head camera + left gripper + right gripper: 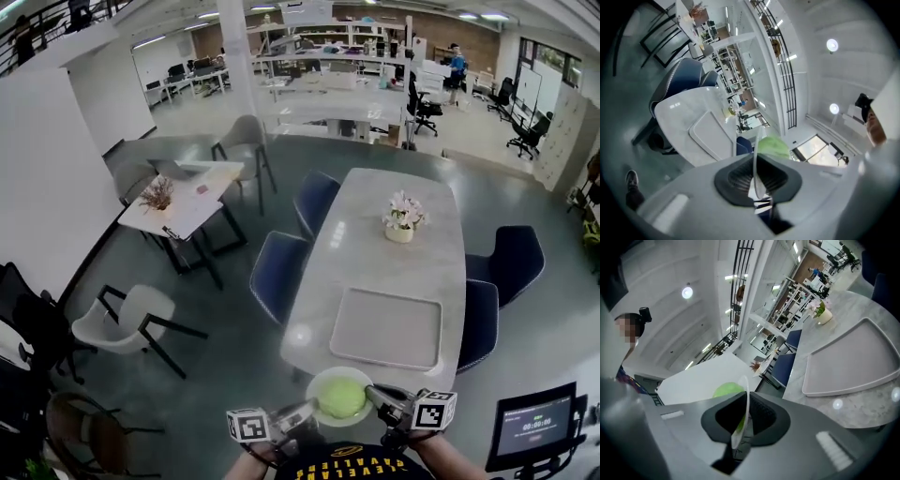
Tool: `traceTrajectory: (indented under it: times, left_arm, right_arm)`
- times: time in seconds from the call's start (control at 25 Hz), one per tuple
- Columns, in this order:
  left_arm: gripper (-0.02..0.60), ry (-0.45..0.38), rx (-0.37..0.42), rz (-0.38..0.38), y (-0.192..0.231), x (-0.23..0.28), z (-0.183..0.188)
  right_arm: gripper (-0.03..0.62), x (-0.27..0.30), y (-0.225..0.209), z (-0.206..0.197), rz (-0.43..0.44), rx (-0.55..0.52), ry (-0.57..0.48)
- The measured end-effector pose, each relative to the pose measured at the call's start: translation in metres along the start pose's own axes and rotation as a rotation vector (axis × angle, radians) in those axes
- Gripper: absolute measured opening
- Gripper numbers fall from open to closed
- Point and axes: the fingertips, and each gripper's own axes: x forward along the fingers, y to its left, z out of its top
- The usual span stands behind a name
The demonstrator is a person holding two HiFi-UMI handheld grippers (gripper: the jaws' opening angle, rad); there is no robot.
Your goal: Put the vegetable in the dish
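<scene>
Since the vegetable (pixel 341 397) already lies in the dish (pixel 317 380), the head view's bottom centre shows the left claw (pixel 302 412) and right claw (pixel 378 398) holding it at the worktop (pixel 394 272) edge. Left gripper view, lower middle: the jaws pinch the rim. Right gripper view: the jaws clamp the opposite rim, likely for balance.

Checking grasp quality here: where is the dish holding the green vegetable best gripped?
By its thin rim, edge-on from opposite sides. The dish is shallow and round, and the vegetable fills its middle, leaving only the rim free; the left gripper and right gripper each pinch it so.
</scene>
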Motion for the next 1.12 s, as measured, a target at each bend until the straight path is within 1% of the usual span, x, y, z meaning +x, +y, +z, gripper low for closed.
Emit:
traceTrajectory:
  times: [0.16,0.28,0.4,0.56,0.68,0.8,0.88,1.12]
  left_arm:
    - [0.014,0.082,-0.001,-0.047,0.015,0.003,0.045]
    - [0.014,0.142,0.005,-0.065,0.030,0.007,0.067]
    - [0.015,0.200,0.000,-0.084,0.044,0.012,0.081]
    - [0.017,0.266,-0.016,-0.109,0.055,0.025,0.090]
    - [0.018,0.305,-0.021,-0.107,0.070,0.039,0.093]
    - [0.020,0.329,-0.023,-0.105,0.078,0.055,0.099]
    - [0.020,0.334,-0.021,-0.100,0.076,0.070,0.104]
    - [0.021,0.310,-0.002,-0.059,0.064,0.123,0.106]
  right_arm:
    - [0.023,0.033,-0.007,0.016,-0.056,0.016,-0.077]
    - [0.023,0.049,-0.015,0.021,-0.104,0.029,-0.113]
    - [0.023,0.059,-0.022,0.021,-0.153,0.048,-0.147]
    - [0.023,0.061,-0.032,0.020,-0.202,0.076,-0.187]
    - [0.023,0.061,-0.046,0.024,-0.236,0.083,-0.210]
    - [0.023,0.060,-0.061,0.031,-0.257,0.098,-0.232]
    - [0.023,0.055,-0.069,0.043,-0.252,0.105,-0.244]
    - [0.023,0.025,-0.091,0.088,-0.221,0.084,-0.230]
